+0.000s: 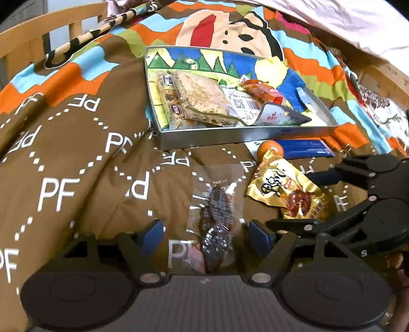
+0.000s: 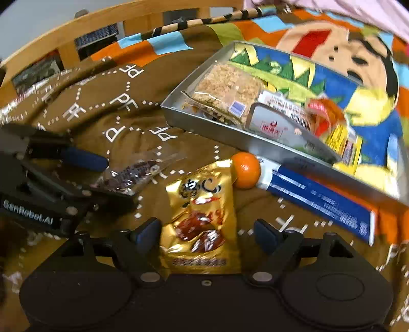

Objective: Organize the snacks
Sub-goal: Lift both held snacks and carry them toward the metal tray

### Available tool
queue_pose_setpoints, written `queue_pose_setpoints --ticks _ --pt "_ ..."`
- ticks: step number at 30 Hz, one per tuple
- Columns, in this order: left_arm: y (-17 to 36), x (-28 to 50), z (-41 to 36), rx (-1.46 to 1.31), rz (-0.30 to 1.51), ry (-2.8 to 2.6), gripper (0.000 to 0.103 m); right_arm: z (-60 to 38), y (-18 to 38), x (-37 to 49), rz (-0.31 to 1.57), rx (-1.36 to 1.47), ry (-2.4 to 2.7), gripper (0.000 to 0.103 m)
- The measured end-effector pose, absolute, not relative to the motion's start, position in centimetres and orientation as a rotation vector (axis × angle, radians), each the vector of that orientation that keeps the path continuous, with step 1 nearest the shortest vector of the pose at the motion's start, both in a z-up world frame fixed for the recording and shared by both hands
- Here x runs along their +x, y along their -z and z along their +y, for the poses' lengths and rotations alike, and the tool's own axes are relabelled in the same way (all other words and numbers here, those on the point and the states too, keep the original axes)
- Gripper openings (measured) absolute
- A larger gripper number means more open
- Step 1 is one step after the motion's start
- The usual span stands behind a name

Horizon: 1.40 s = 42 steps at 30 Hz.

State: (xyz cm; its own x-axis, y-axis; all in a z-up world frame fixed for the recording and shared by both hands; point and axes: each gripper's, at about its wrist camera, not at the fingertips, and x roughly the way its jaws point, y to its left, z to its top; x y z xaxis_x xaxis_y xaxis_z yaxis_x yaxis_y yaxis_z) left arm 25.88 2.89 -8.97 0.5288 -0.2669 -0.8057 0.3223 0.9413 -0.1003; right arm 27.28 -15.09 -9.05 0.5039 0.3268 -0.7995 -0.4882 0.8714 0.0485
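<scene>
A clear packet with a dark dried snack [image 1: 217, 214] lies on the brown quilt between the fingers of my left gripper [image 1: 205, 233], which is open; its pads stand off the wrapper. A gold foil snack packet [image 2: 202, 224] lies between the fingers of my right gripper [image 2: 207, 235], also open, with a gap on the right side. Each gripper shows in the other's view: the right gripper [image 1: 294, 201] straddles the gold packet [image 1: 286, 194], and the left gripper [image 2: 115, 182] straddles the clear packet [image 2: 133, 176]. Behind them sits a metal tin [image 1: 230, 136] holding several snacks.
An orange ball [image 2: 245, 169] and a flat blue box [image 2: 319, 199] lie against the front wall of the tin [image 2: 204, 127]. The quilt [image 1: 76, 153] is soft and creased. A wooden bed rail [image 2: 127, 20] runs behind, with a pink cloth [image 1: 345, 20] at the upper right.
</scene>
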Motion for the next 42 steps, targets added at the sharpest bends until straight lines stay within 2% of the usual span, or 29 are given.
queue_pose_setpoints --ticks 3,6,7,10,21,35,42 --pt "9.3 26.1 2.8 0.074 0.956 0.354 0.075 -15.3 9.6 27.5 0.920 -0.173 -0.494 0.078" --pt "9.2 25.8 2.6 0.115 0.954 0.345 0.065 -15.1 9.4 27.0 0.908 -0.166 -0.498 0.062" --pt "9.1 25.6 2.6 0.110 0.955 0.353 0.058 -14.8 9.3 26.5 0.896 -0.180 -0.499 0.057" --pt "8.8 25.1 2.3 0.113 0.959 0.356 0.053 -14.0 9.0 25.1 0.857 -0.246 -0.489 0.051" --pt "6.6 22.5 2.9 0.055 0.897 0.284 0.049 -12.5 8.5 19.9 0.712 -0.482 -0.451 0.049" --pt "2.1 19.8 3.0 0.074 0.579 0.117 0.049 -12.7 6.3 17.7 0.480 -0.547 -0.375 0.049" --pt "1.2 19.6 2.6 0.087 0.476 0.087 0.049 -12.6 5.4 17.6 0.374 -0.558 -0.347 0.049"
